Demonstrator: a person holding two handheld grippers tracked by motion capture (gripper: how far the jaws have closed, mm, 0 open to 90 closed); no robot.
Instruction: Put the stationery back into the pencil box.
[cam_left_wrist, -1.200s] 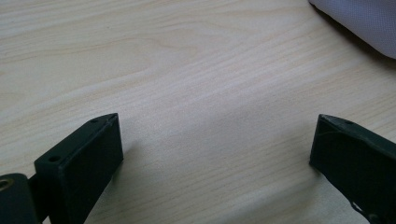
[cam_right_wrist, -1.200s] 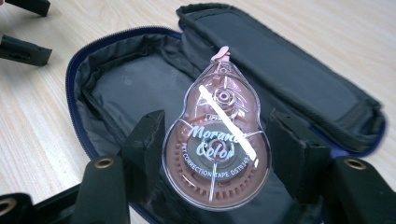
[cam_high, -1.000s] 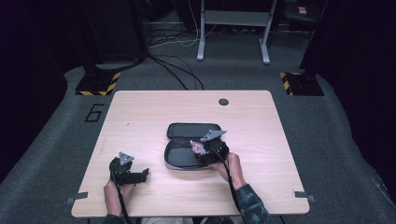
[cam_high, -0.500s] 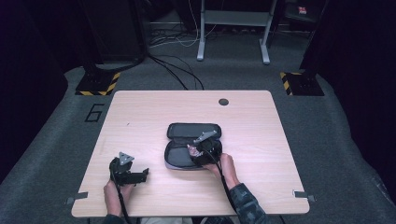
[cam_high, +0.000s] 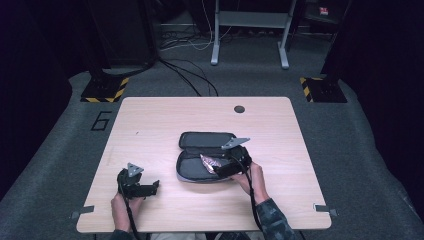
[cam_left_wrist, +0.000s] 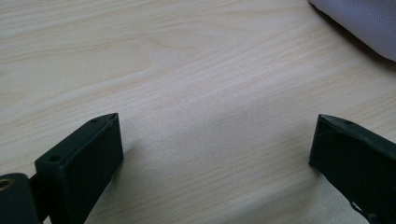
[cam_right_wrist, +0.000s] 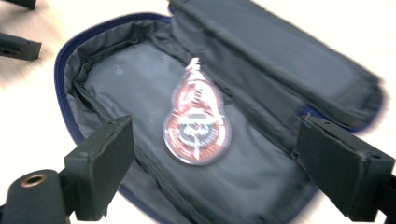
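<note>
The high view is lit from above: the pale wooden table (cam_high: 160, 125) is evenly bright, while the grey carpeted floor (cam_high: 380, 165) fades to near black at the left and right edges. The picture is soft, with little fine detail.

The left gripper view is sharp on the wood grain; each black jaw casts a soft shadow on the table (cam_left_wrist: 196, 93), and the jaws are slightly out of focus.

The right gripper view is smeared by motion blur. The table is blown out to white around the open dark fabric zip case (cam_right_wrist: 280, 60), and the shiny red teardrop-shaped packet (cam_right_wrist: 196, 121) catches glare.
</note>
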